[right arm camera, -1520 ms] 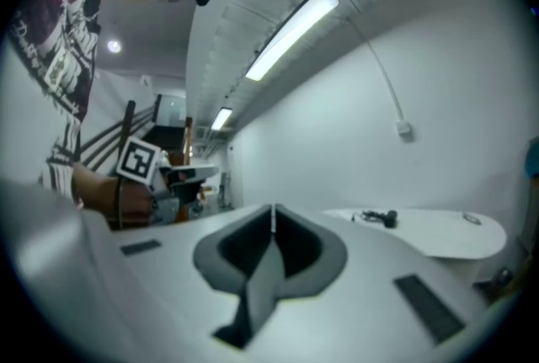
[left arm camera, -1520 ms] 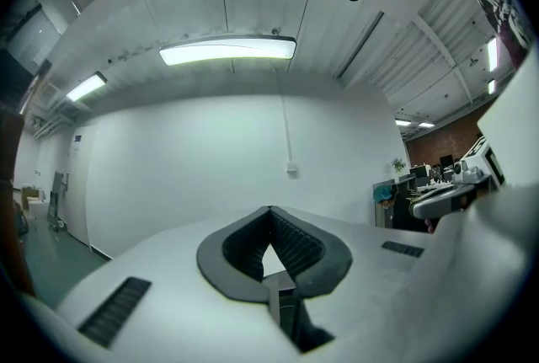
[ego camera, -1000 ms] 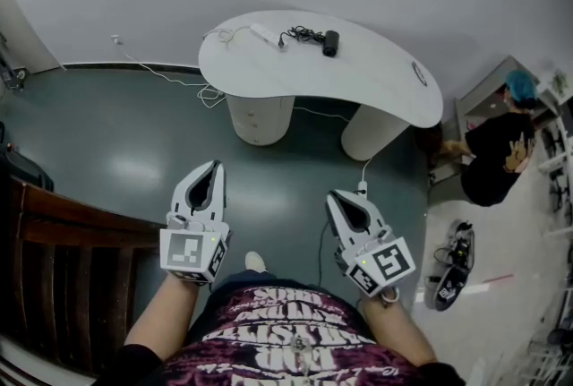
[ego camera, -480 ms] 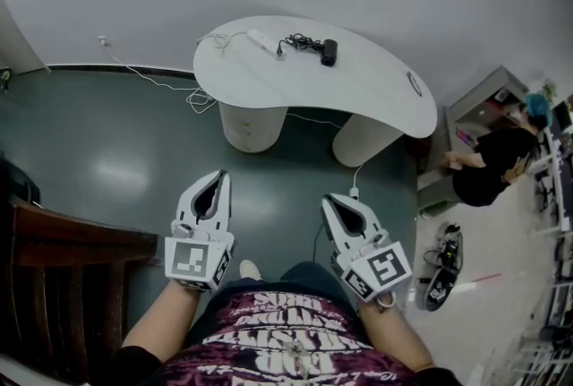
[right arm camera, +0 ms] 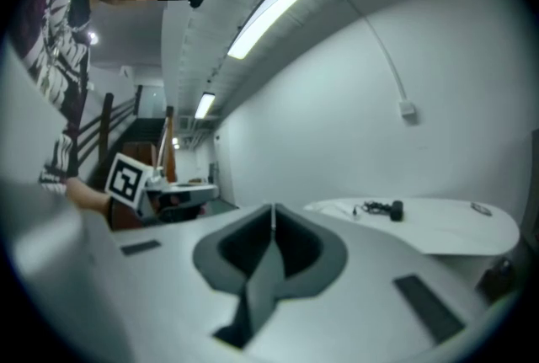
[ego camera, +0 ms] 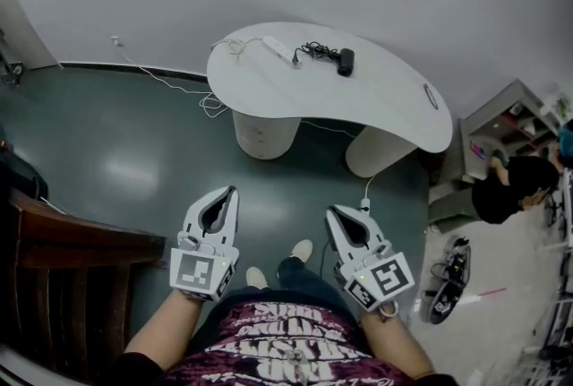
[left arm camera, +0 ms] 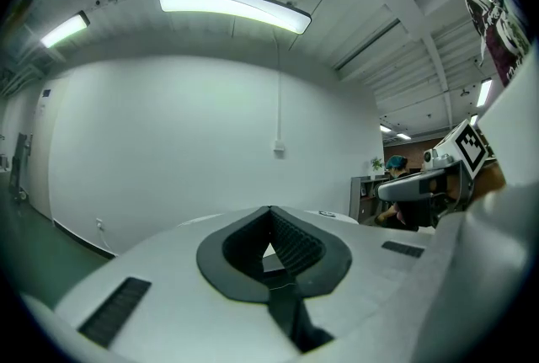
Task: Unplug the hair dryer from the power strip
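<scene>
On the white curved table [ego camera: 394,102] at the far side of the room lie a white power strip [ego camera: 276,47] and a black hair dryer [ego camera: 345,62], with the dryer's coiled black cord [ego camera: 317,49] between them. Both grippers hang in the air well short of the table, over the dark green floor. My left gripper [ego camera: 229,193] is shut and holds nothing; its closed tips [left arm camera: 269,210] point at the wall. The right gripper [ego camera: 337,212] is shut and holds nothing as well. Past its tips [right arm camera: 272,208] I see the table [right arm camera: 455,228] with the dryer [right arm camera: 394,208] on it.
A dark wooden chair [ego camera: 63,268] stands at the left. At the right are a shelf [ego camera: 506,120], a crouching person [ego camera: 515,192] and shoes [ego camera: 448,281] on the pale floor. A white cable [ego camera: 161,75] runs along the floor by the wall.
The table has come a little nearer and shifted right in the head view. A foot has stepped forward between the grippers. Both grippers stay shut and moved toward the table.
</scene>
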Demonstrator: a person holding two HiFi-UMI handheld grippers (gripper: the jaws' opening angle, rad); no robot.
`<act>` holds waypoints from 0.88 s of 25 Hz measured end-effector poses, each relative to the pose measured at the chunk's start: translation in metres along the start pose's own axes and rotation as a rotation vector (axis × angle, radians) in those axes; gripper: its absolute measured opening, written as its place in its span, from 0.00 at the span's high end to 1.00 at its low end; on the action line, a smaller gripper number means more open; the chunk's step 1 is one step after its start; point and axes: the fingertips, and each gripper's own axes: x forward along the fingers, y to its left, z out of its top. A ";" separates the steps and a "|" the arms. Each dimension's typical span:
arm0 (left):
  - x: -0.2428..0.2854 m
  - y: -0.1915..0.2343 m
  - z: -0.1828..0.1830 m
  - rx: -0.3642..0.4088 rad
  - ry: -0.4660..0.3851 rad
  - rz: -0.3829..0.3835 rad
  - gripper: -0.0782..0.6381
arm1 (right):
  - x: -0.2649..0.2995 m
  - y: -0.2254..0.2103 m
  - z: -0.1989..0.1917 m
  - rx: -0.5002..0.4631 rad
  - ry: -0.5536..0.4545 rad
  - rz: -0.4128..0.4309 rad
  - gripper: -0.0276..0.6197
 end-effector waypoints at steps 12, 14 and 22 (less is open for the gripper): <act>0.020 -0.005 -0.029 -0.022 0.060 0.019 0.86 | 0.014 -0.018 -0.035 0.041 0.065 0.011 0.90; 0.022 -0.007 -0.033 -0.039 0.083 0.022 0.86 | 0.012 -0.022 -0.039 0.052 0.072 0.006 0.90; 0.042 -0.017 -0.039 -0.050 0.105 0.024 0.86 | 0.007 -0.035 -0.040 0.078 0.048 0.019 0.90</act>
